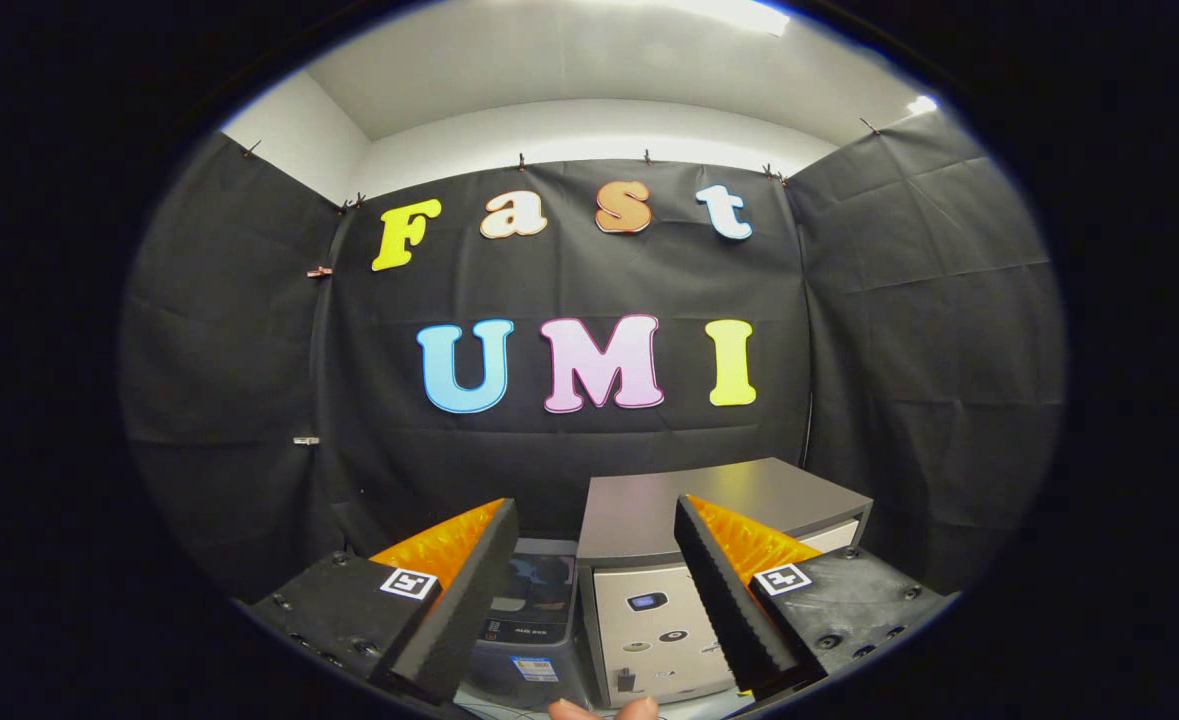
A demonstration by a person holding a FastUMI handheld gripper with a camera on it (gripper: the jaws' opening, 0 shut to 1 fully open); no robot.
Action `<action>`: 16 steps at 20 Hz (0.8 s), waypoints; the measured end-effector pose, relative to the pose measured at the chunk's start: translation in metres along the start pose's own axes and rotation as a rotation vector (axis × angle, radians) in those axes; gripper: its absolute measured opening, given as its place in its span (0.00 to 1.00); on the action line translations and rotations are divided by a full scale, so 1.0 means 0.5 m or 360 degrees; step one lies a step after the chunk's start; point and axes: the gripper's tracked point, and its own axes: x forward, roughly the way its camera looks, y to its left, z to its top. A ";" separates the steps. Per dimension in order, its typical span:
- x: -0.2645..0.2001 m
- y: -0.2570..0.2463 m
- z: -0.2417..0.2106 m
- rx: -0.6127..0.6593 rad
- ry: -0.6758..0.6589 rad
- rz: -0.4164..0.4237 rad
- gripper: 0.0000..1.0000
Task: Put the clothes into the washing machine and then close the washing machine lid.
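We hold the gripper (589, 600) spread wide, nothing between its fingers. Beyond the left finger (469, 600) sits the washing machine (534, 615), its stickers too blurred to read; right of it stands a grey cabinet (719, 505).

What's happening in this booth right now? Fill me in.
A person is holding the tool up with its fingers spread apart and nothing between them. Beyond the fingers stand two appliances against the black cloth wall: a small dark top-loading washing machine and, beside it, a pale box-shaped unit with a grey top. Fingertips of a hand peek in just below. No clothes are gripped, so loading hasn't started.
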 end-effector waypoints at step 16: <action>-0.004 -0.006 0.002 -0.0012 0.0002 -0.0006 0.99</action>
